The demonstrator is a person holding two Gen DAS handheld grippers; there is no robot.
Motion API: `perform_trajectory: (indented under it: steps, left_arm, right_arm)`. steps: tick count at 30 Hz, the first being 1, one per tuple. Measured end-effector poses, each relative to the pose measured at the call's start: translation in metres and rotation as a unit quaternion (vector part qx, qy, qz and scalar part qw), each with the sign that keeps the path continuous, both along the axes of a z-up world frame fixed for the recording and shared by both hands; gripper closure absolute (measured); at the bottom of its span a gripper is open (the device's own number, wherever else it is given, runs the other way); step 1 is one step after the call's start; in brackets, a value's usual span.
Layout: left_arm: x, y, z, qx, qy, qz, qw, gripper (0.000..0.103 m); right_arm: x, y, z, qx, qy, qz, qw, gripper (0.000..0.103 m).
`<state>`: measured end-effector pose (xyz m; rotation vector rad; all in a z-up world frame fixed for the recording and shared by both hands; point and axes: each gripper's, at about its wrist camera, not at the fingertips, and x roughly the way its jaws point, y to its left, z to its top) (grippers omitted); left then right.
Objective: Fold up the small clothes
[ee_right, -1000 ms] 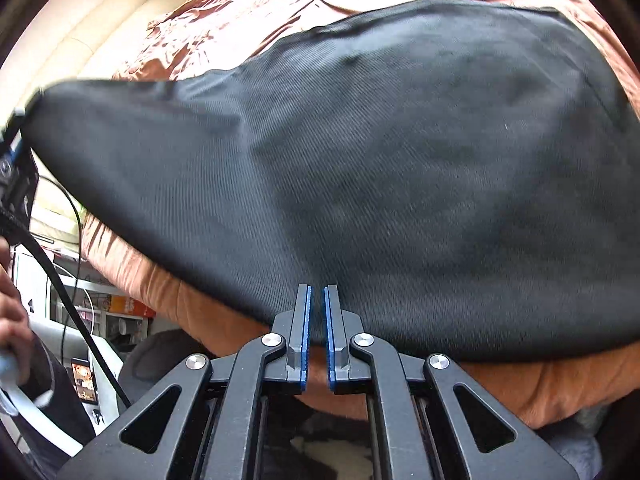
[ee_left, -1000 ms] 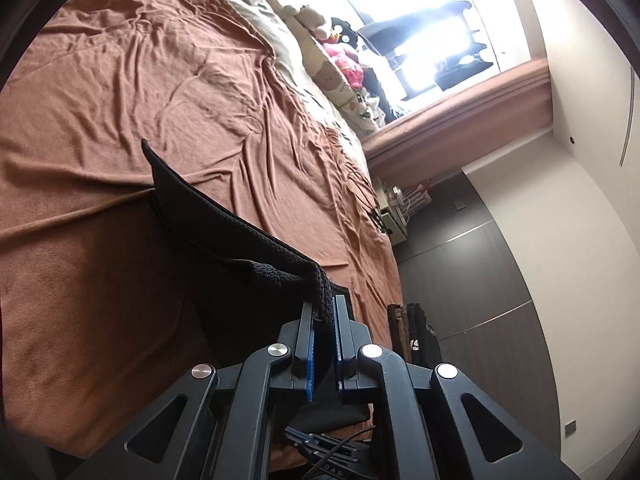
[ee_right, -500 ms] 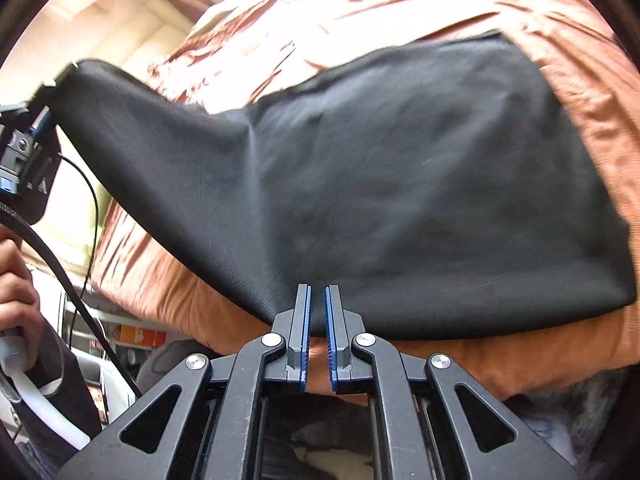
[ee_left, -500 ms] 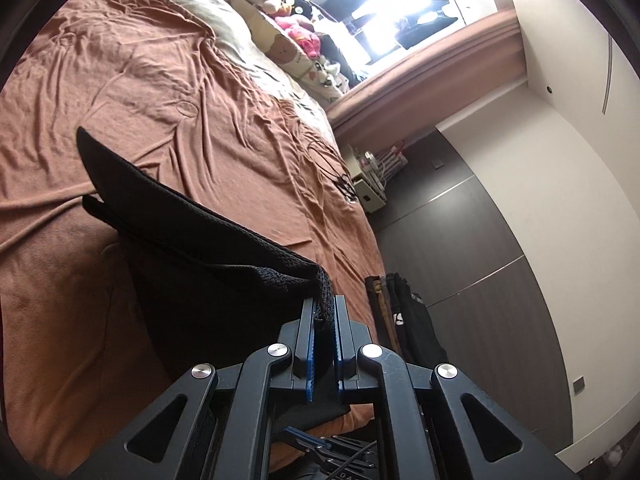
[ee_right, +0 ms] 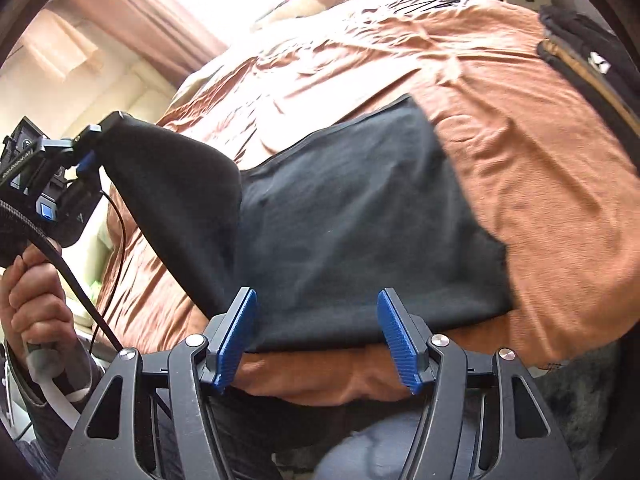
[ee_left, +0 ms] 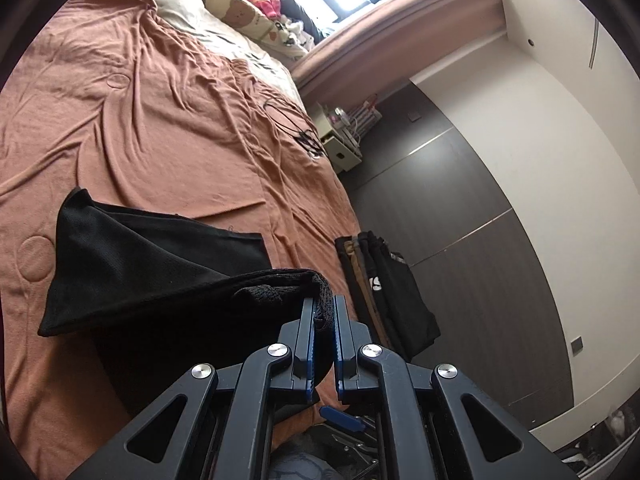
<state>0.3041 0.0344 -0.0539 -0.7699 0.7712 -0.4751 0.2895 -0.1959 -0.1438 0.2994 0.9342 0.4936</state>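
Rumpled rust-brown bedsheet [ee_right: 520,152] forms your work surface, and on it, near the bed's front edge, lies the black knit garment [ee_right: 360,220], mostly flat with one corner raised. Your left gripper [ee_left: 322,312] is clamped on that raised corner, while your right gripper [ee_right: 316,332] hangs wide apart and empty just above the garment's near hem. You appear to be partway into a fold; the next move likely calls for carrying the held corner across the flat panel and aligning the edges before letting go.

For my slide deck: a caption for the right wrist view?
Right gripper open at black garment edge; left gripper lifts one corner above the bed.
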Motion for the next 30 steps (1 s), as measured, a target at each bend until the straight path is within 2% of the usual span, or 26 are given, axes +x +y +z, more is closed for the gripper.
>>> perform_trajectory:
  steps: [15, 20, 30]
  left_arm:
    - [0.037, -0.094, -0.039, 0.015, 0.047, -0.087, 0.995, 0.096]
    - [0.043, -0.122, -0.06, 0.022, 0.071, -0.11, 0.9911, 0.096]
    - [0.045, -0.169, -0.109, 0.044, 0.126, -0.145, 0.9804, 0.096]
  right_arm:
    - [-0.023, -0.069, 0.004, 0.006, 0.012, -0.054, 0.998, 0.042]
    - [-0.03, -0.086, -0.002, 0.009, 0.022, -0.069, 0.997, 0.042]
    - [-0.034, -0.095, -0.016, 0.011, 0.037, -0.062, 0.997, 0.042]
